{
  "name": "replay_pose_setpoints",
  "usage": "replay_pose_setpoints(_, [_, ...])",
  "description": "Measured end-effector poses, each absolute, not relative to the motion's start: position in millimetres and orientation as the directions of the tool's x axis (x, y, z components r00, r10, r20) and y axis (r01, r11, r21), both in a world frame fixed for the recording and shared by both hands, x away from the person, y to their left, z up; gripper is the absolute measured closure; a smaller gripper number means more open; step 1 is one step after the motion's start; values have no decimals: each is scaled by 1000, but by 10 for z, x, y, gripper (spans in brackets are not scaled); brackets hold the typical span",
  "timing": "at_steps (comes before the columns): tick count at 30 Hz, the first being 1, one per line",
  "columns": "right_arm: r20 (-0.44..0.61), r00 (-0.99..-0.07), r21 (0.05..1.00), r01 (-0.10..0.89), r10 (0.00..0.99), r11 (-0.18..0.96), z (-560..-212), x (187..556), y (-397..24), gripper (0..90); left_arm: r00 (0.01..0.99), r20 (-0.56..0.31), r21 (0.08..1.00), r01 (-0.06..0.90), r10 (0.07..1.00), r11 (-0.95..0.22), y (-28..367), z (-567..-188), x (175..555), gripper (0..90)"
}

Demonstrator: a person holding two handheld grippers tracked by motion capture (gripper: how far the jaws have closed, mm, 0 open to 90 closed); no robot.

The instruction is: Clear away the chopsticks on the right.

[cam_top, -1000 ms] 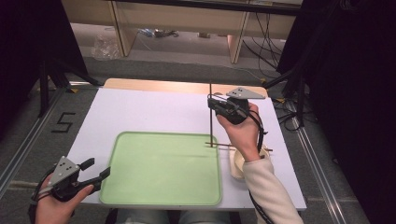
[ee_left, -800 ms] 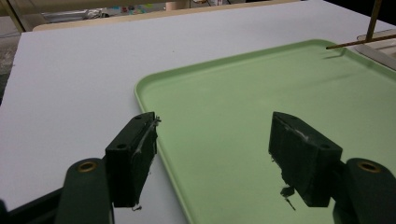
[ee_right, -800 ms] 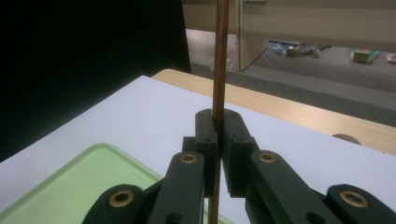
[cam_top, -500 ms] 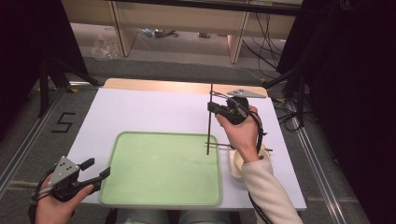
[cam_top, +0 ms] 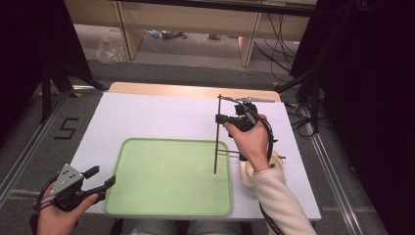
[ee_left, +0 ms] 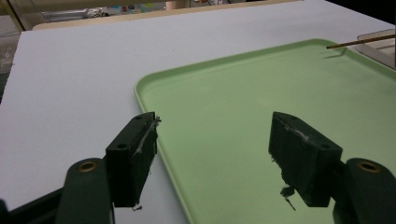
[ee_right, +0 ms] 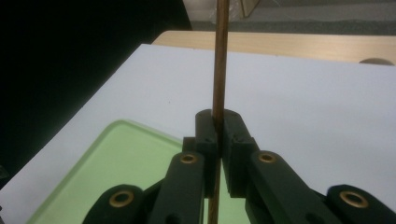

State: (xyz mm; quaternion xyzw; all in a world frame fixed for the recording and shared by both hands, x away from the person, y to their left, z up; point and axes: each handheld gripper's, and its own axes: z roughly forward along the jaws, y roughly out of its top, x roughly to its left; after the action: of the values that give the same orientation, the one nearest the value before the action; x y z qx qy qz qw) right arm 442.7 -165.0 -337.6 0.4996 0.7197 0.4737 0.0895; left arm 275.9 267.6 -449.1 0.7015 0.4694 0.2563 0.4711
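**Right tool clamps an upright chopstick over the tray's right edge**

Above the right side of the green tray [cam_top: 166, 181], the right tool [cam_top: 221, 118] is clenched on a dark wooden chopstick [cam_top: 217, 137], which stands nearly upright. In the right gripper view the two black jaws press together with the stick [ee_right: 219, 60] pinched between their pads, its shaft rising above them and running down below them. In the high view the lower end of the stick comes down over the tray near its right rim (whether the tip touches the tray surface I cannot tell). The right hand [cam_top: 252, 139] is raised above the desk [cam_top: 161, 115], wrist bent, with the cream sleeve coming in from the bottom right. Just beside the tray, under that hand, sits a pale dish [cam_top: 249, 176] with another chopstick [cam_top: 230, 153] lying across it, its end reaching over the tray's rim.

At the near left corner of the desk, the left tool [cam_top: 103, 177] is released: its jaws stand wide apart with nothing between them, aimed at the tray's left edge [ee_left: 154, 116]. The left hand [cam_top: 58, 210] holds it low, off the desk's front left edge.
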Motion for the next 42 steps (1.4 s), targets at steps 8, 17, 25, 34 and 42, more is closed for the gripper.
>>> replay_pose_setpoints(8, [383,-404,671,740,831,50,-3468,4444,-1606,871,432,-81,900,419,898,-120,2676,-4495,2763,321])
replay_pose_setpoints(17, [372,-372,576,811,850,103,-3651,4501,-1554,870,431,-81,897,424,899,-122,2675,-4497,2763,322])
replay_pose_setpoints(25, [393,-292,434,895,872,104,-3847,4525,-1459,870,432,-81,897,425,898,-123,2675,-4499,2764,321])
replay_pose_setpoints(34, [359,-263,358,925,895,128,-4021,4551,-1384,870,431,-81,897,425,899,-123,2674,-4499,2763,322])
replay_pose_setpoints(42, [341,-231,293,947,911,131,-4167,4587,-1385,870,432,-81,897,425,898,-124,2675,-4499,2764,322])
